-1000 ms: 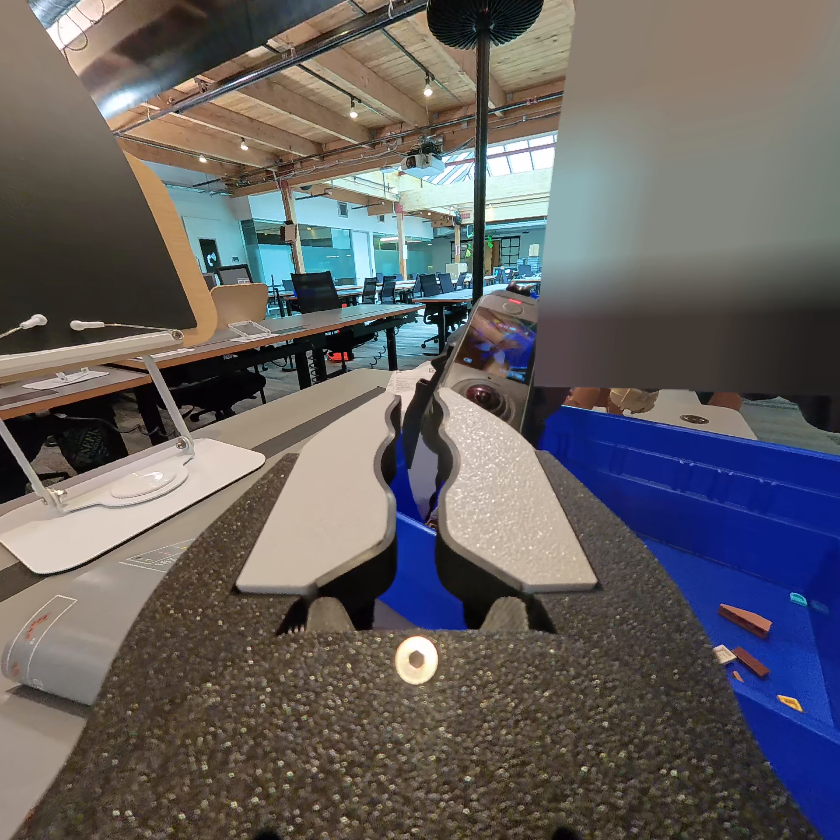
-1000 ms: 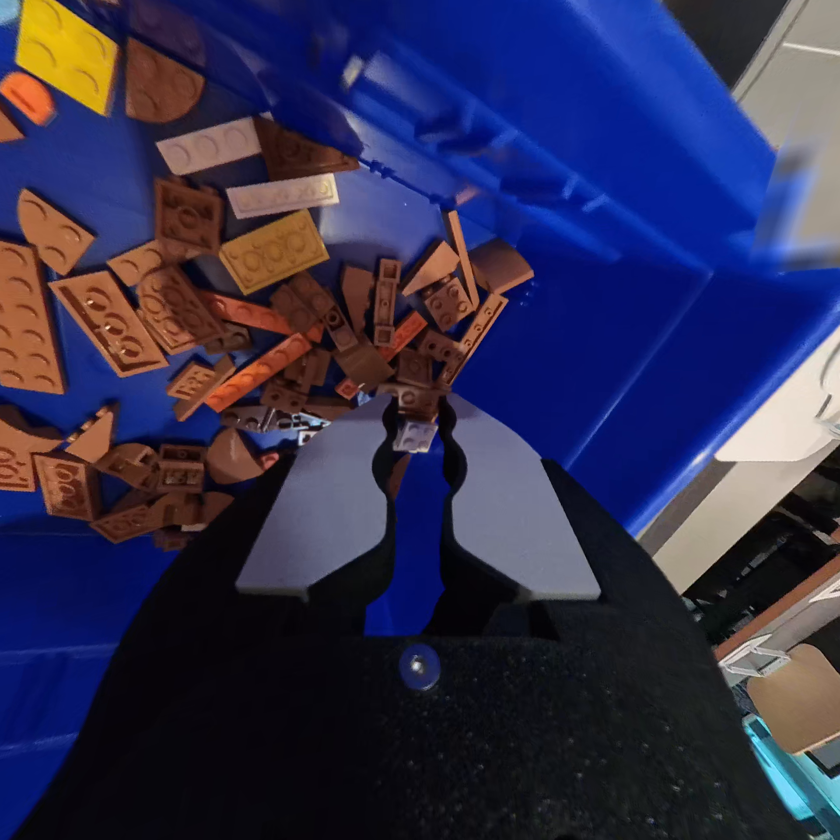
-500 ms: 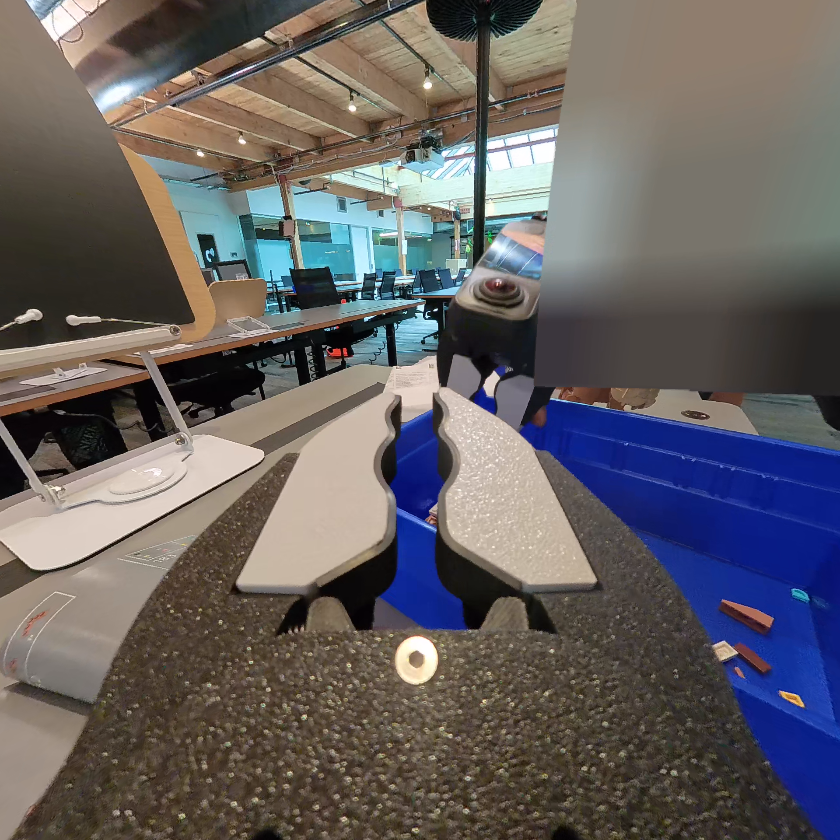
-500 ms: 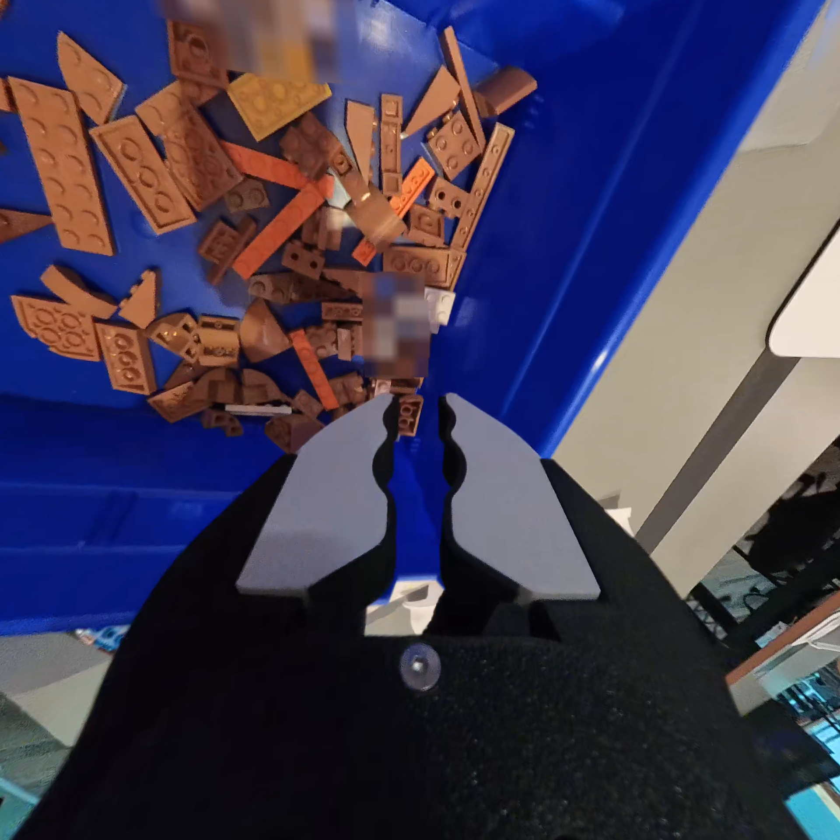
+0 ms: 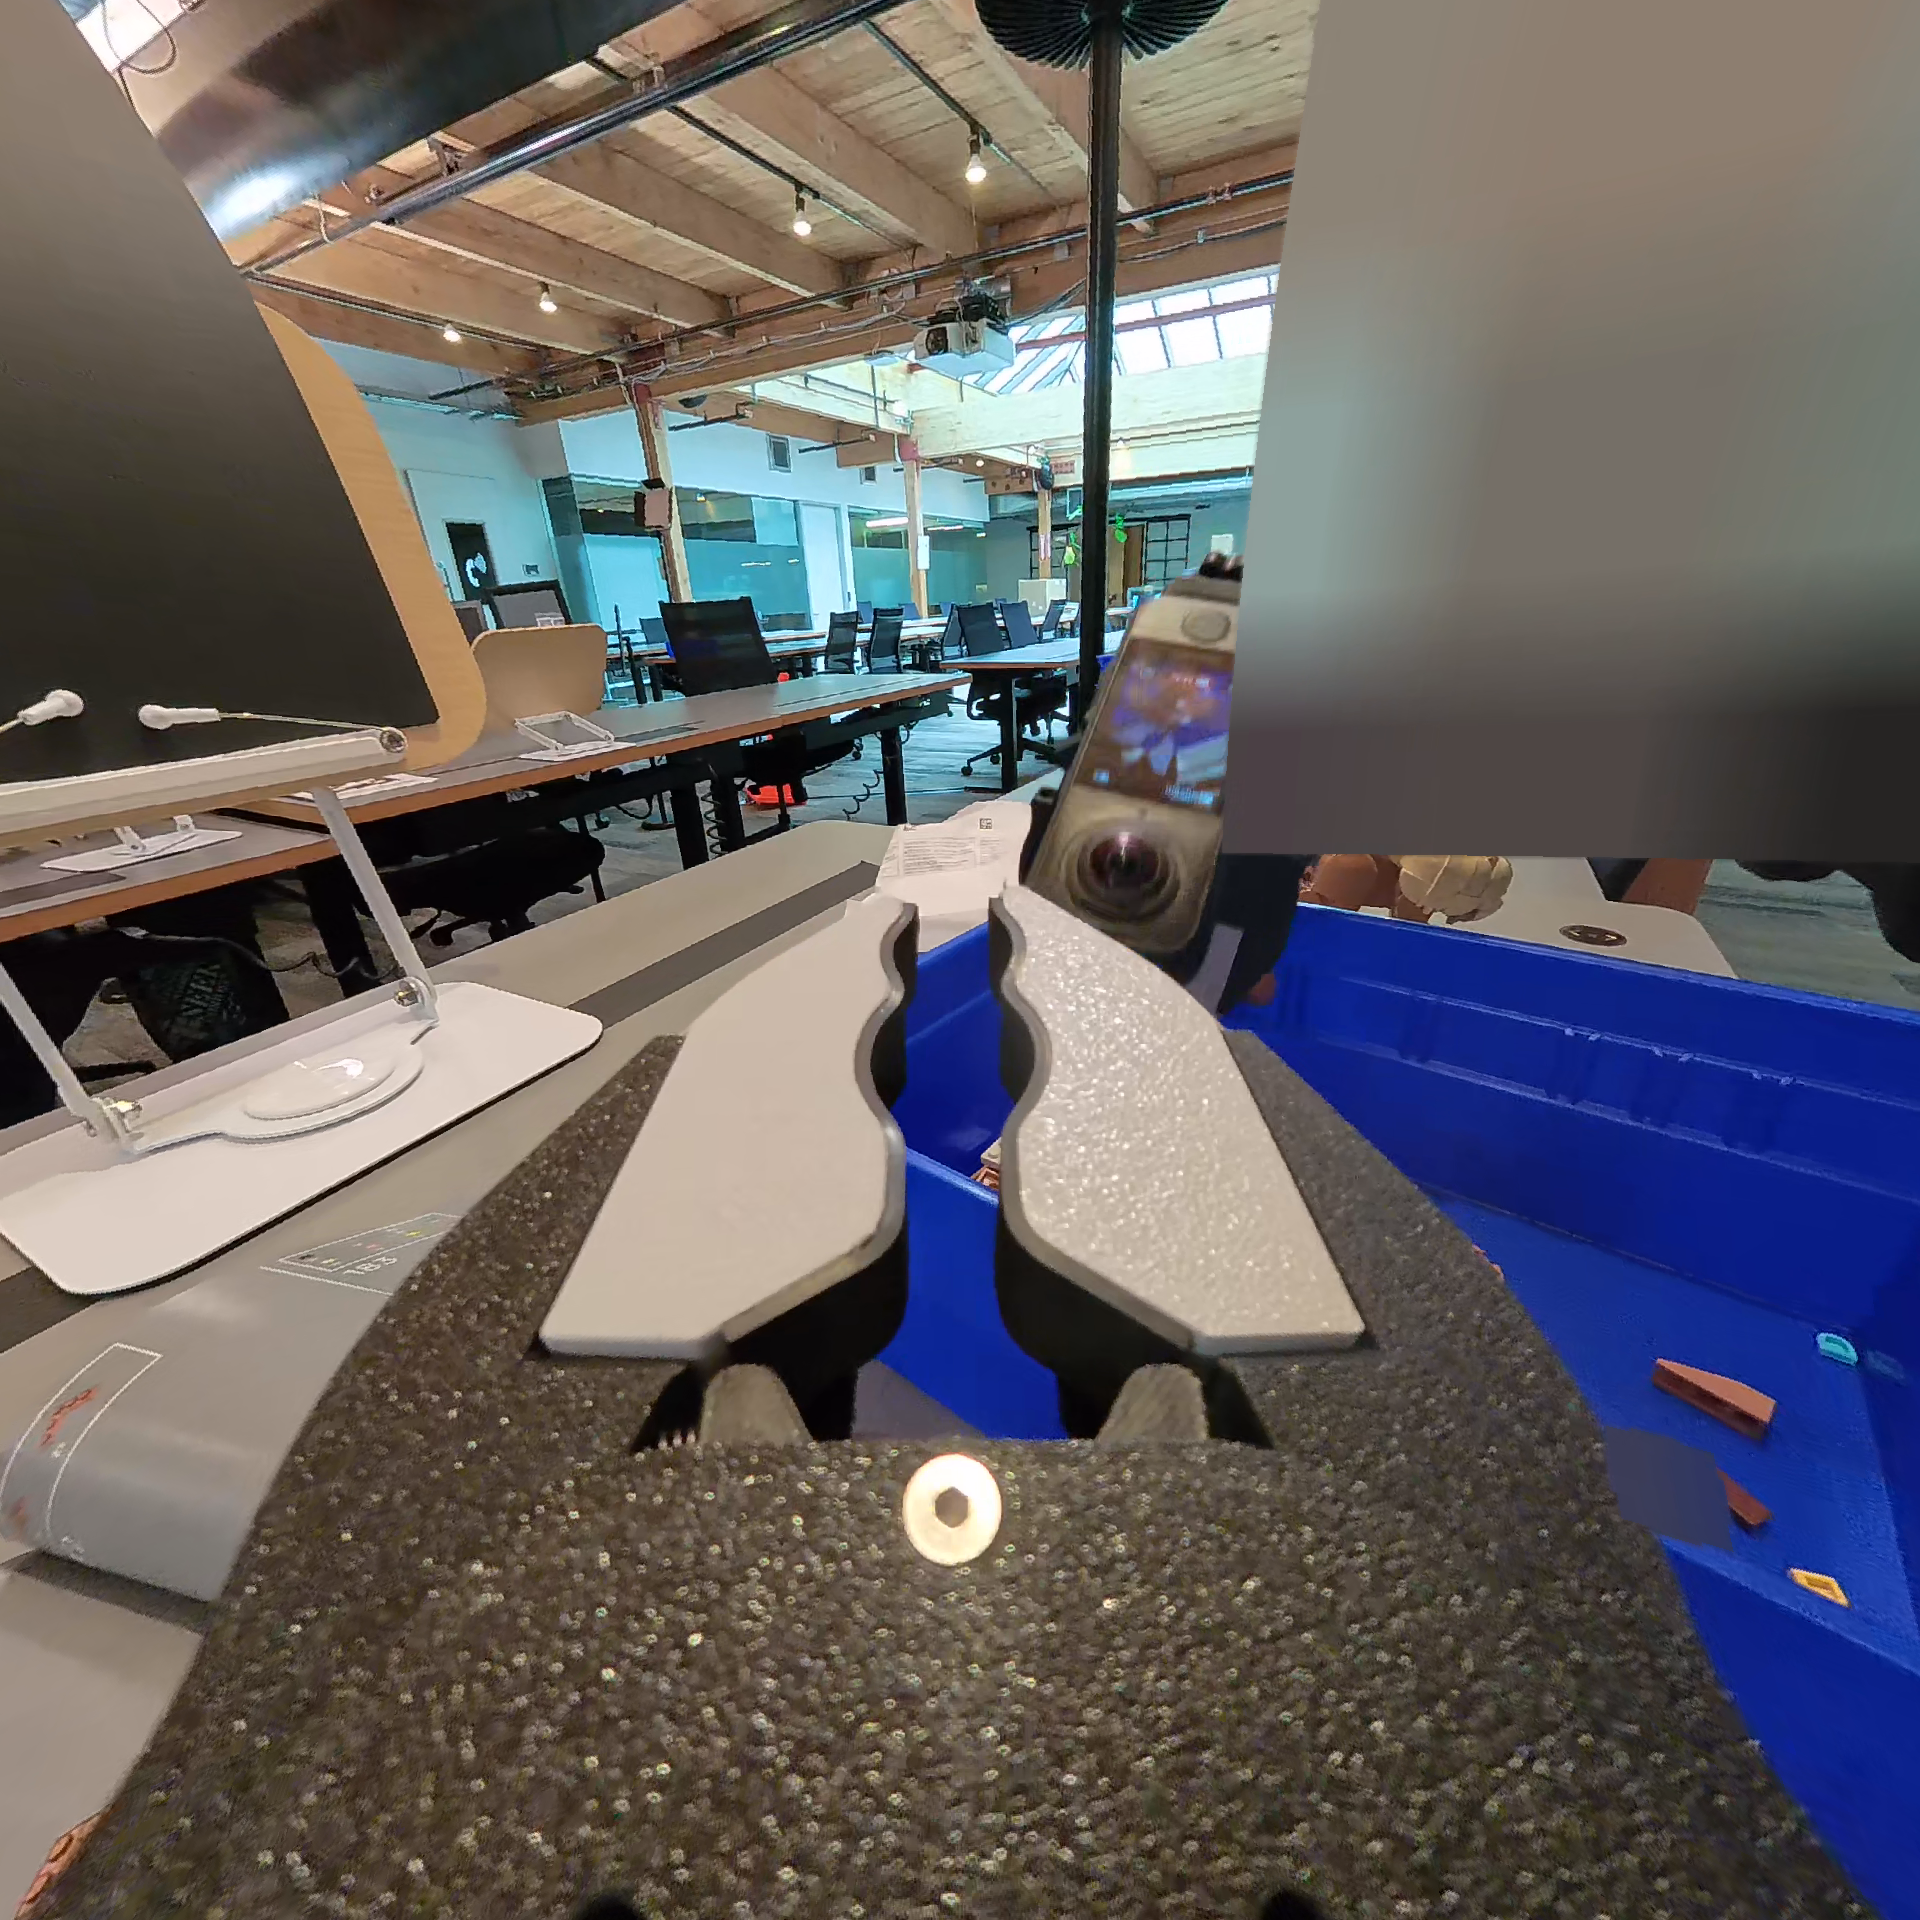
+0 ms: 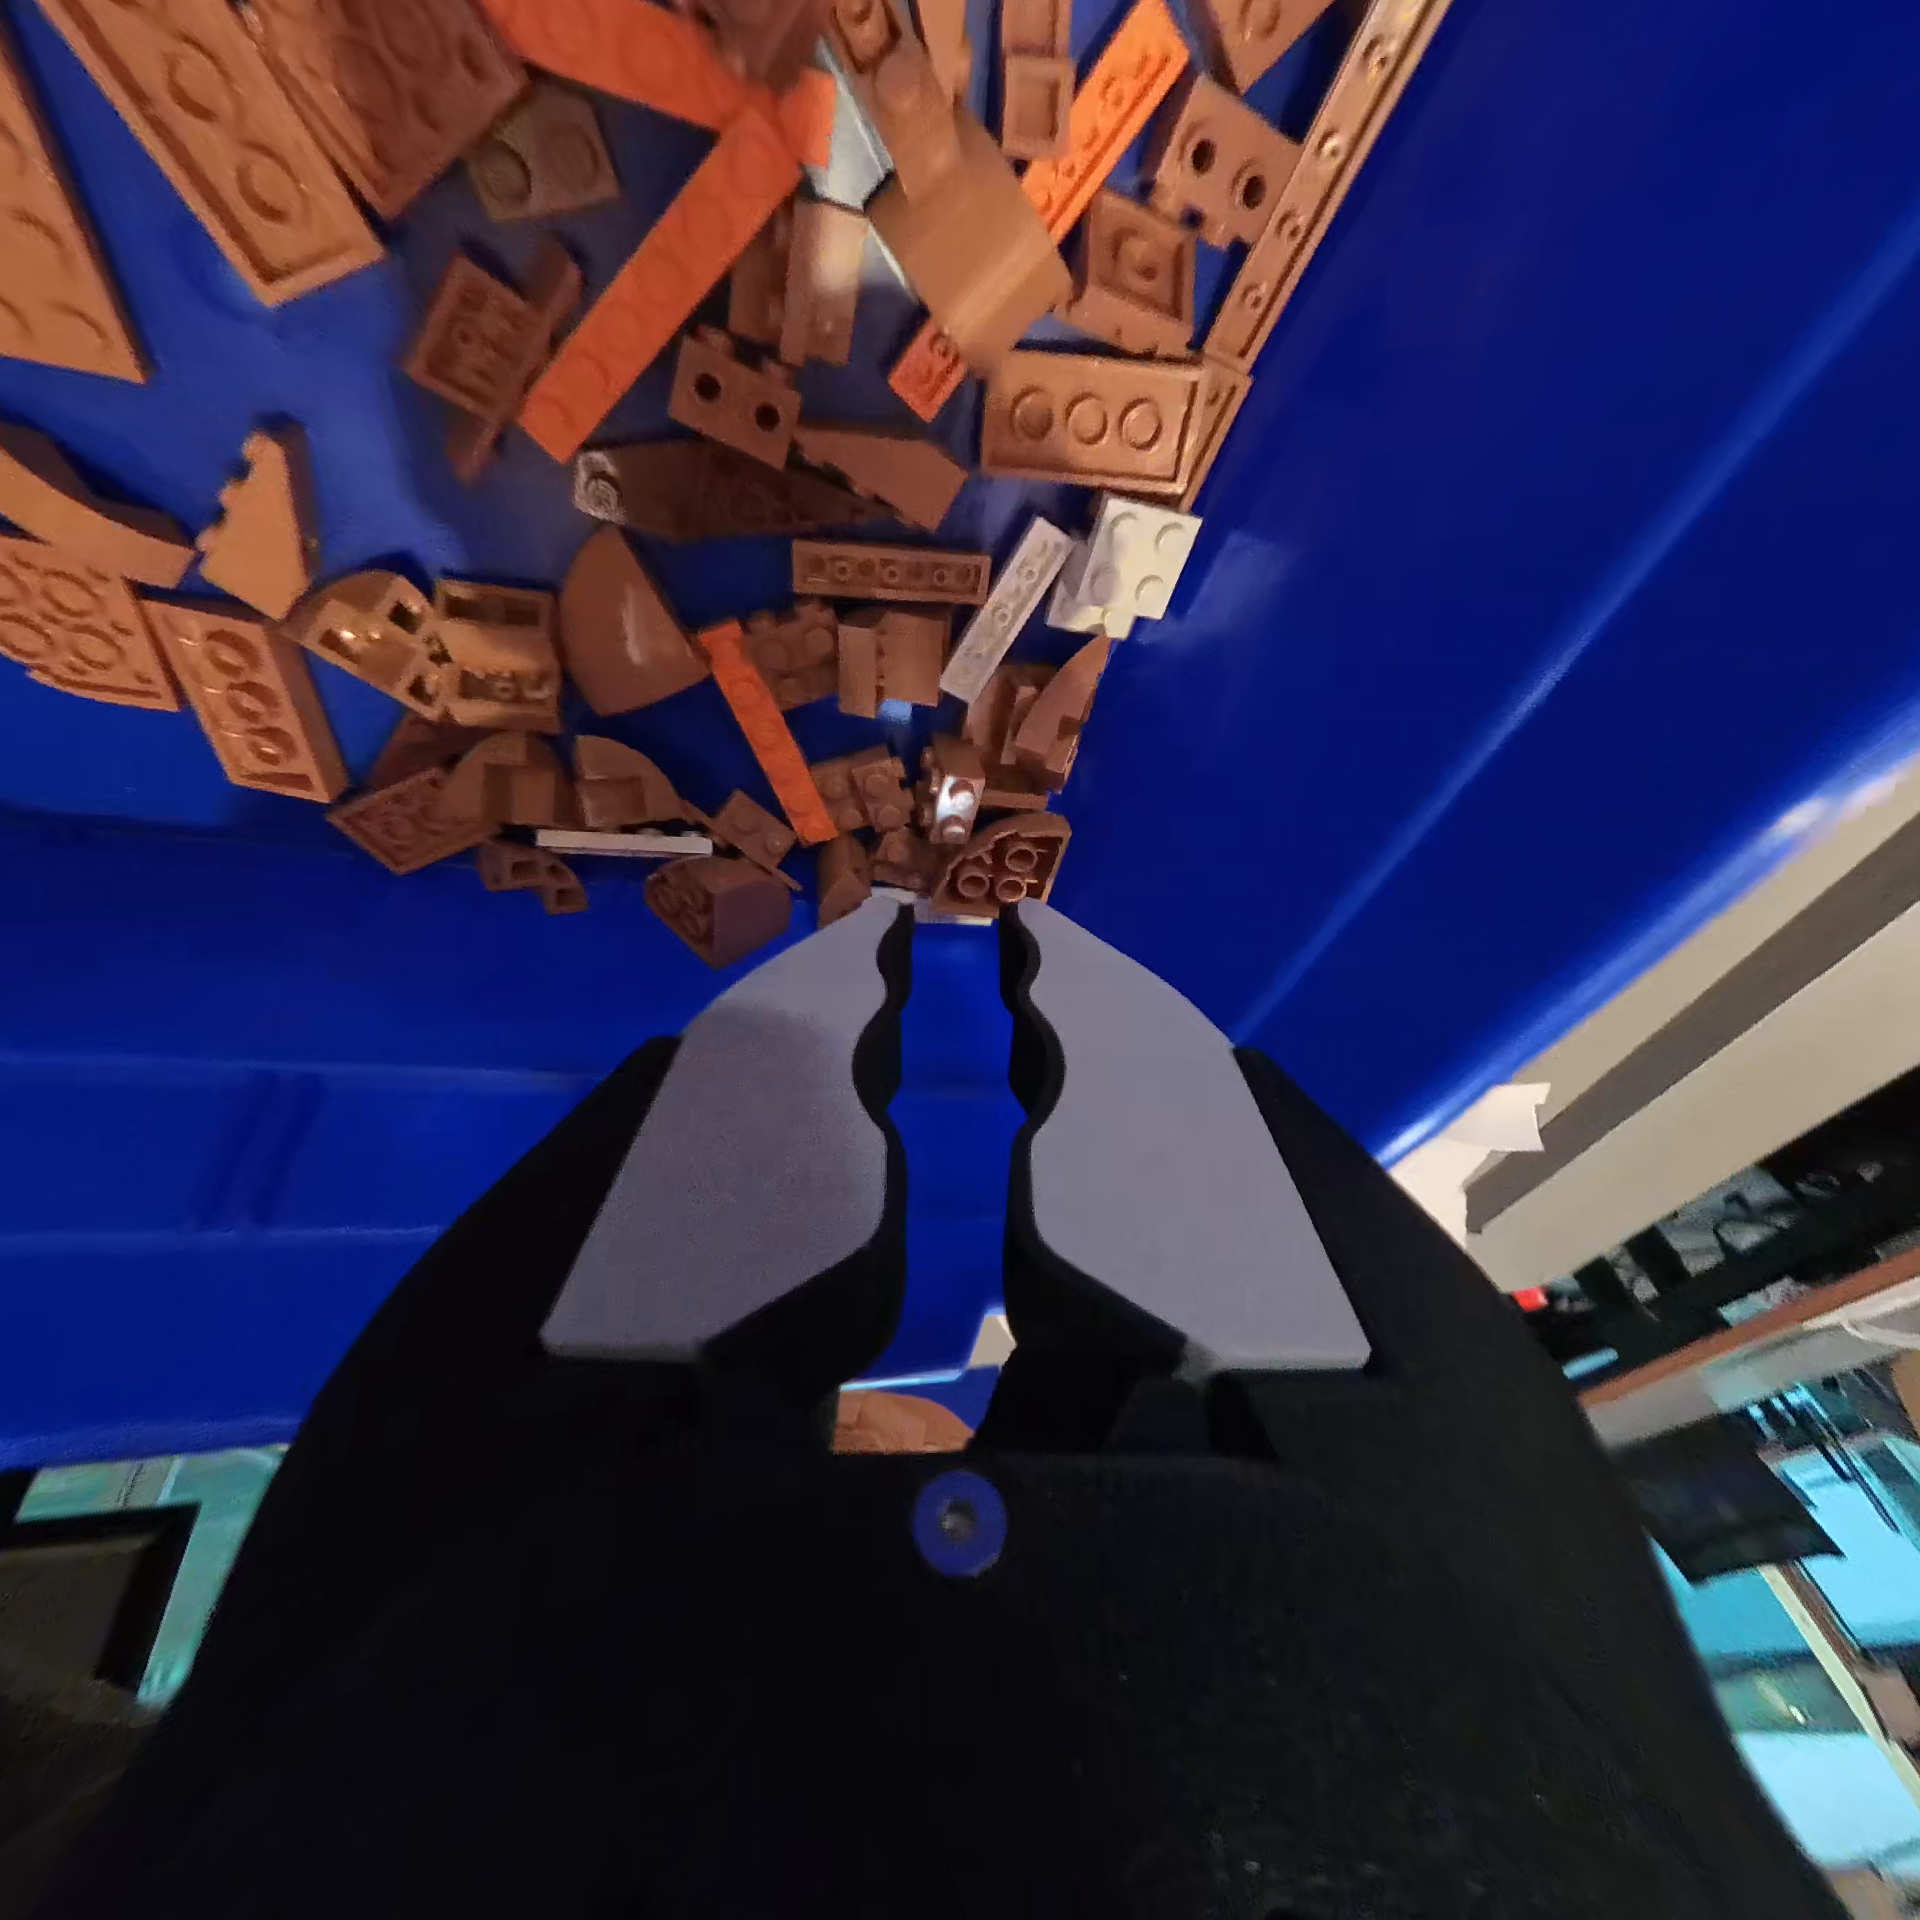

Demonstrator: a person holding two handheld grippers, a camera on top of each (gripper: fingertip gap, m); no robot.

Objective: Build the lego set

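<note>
A blue bin [image 6: 1455,520] holds a heap of brown and orange lego pieces [image 6: 727,468] with a white square plate [image 6: 1127,561] and a white strip [image 6: 1006,608]. My right gripper [image 6: 958,912] is low in the bin. Its jaws stand nearly together. Its tips touch a brown rounded brick [image 6: 1003,864], and a pale sliver shows between them; I cannot tell if it is gripped. My left gripper [image 5: 951,912] hovers over the bin's near-left rim [image 5: 935,1174], jaws nearly together and empty. The right gripper's camera body [image 5: 1132,821] shows beyond it.
A white laptop stand [image 5: 291,1101] sits on the grey table at left. A paper sheet [image 5: 940,852] lies behind the bin. A black pole [image 5: 1099,416] rises behind. A brown wedge [image 5: 1712,1397] and a yellow piece [image 5: 1818,1587] lie in the bin's right part.
The right gripper lifted out of the bin, then came back down onto the heap with narrower jaws. The small white piece at its tips a second ago is gone. The left gripper stayed put.
</note>
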